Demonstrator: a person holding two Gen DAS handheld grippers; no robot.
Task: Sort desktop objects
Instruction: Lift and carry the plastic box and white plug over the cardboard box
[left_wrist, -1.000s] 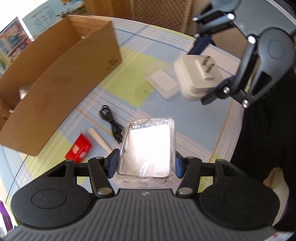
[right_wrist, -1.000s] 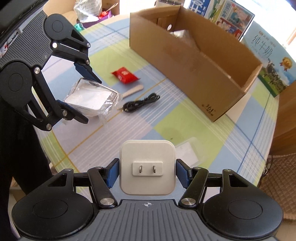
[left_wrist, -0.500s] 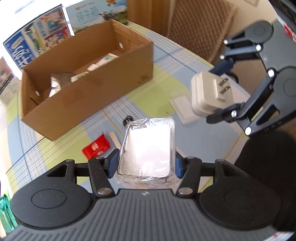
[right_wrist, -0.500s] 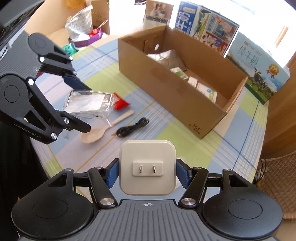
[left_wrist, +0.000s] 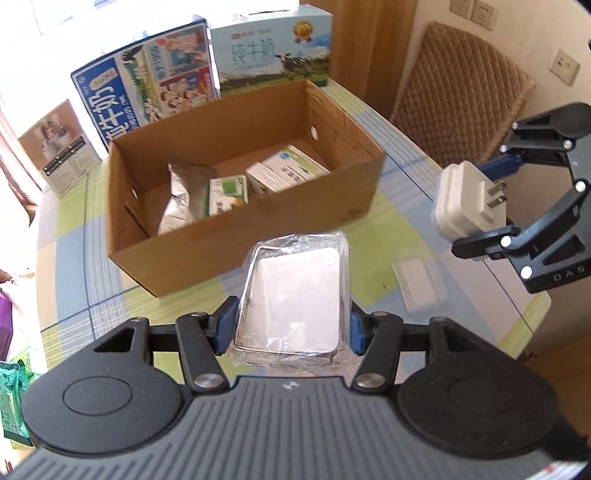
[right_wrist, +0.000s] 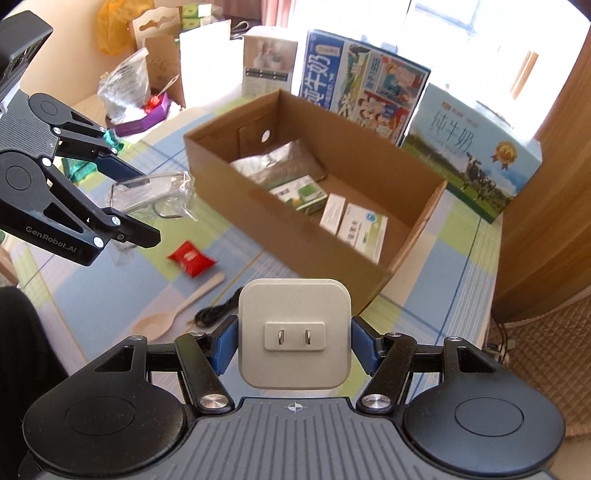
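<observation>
My left gripper (left_wrist: 291, 332) is shut on a clear plastic-wrapped case (left_wrist: 295, 295) and holds it above the table, in front of the open cardboard box (left_wrist: 258, 229). My right gripper (right_wrist: 294, 345) is shut on a white plug adapter (right_wrist: 294, 338), prongs facing the camera, held above the table near the box's near corner. The adapter also shows in the left wrist view (left_wrist: 469, 203). The case also shows in the right wrist view (right_wrist: 147, 188). The box (right_wrist: 288, 229) holds a silver pouch (right_wrist: 280, 162) and several small cartons.
On the checked tablecloth lie a red sachet (right_wrist: 190, 258), a wooden spoon (right_wrist: 173, 314), a black cable (right_wrist: 218, 310) and a small clear lidded box (left_wrist: 419, 280). Milk cartons (right_wrist: 362, 88) stand behind the box. A wicker chair (left_wrist: 458, 96) stands beyond the table.
Both grippers have risen and tilted toward the cardboard box, each still holding its object. The box's inside has come into view.
</observation>
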